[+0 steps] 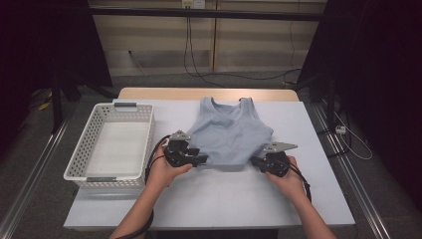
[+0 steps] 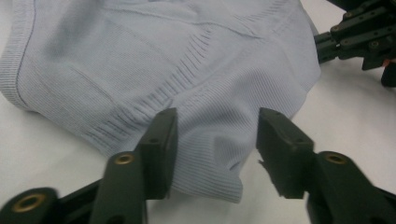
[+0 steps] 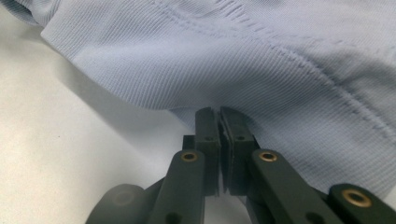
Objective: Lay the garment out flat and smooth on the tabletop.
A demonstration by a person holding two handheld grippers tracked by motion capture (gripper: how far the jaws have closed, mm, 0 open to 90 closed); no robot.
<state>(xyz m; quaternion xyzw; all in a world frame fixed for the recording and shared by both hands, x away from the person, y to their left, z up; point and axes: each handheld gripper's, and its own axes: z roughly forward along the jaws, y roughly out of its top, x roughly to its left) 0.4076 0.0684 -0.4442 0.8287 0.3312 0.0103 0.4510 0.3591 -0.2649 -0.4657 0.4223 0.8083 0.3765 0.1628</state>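
Presently, item one: a pale blue knitted vest [image 1: 230, 134] lies flat at the middle of the desk [image 1: 318, 199], its neck and straps toward the far edge and its ribbed hem toward your near edge.

Item two: your left hand-held gripper [image 2: 217, 140] sits at the hem's left corner. Its jaws stand apart with the corner of the fabric between them; one pad touches the cloth, the other stands clear of it.

Item three: your right hand-held gripper [image 3: 219, 123] is at the hem's right corner, jaws pressed together on the edge of the vest.

Item four: a white perforated basket [image 1: 87, 149] rests along the desk's left edge, well apart from the vest.
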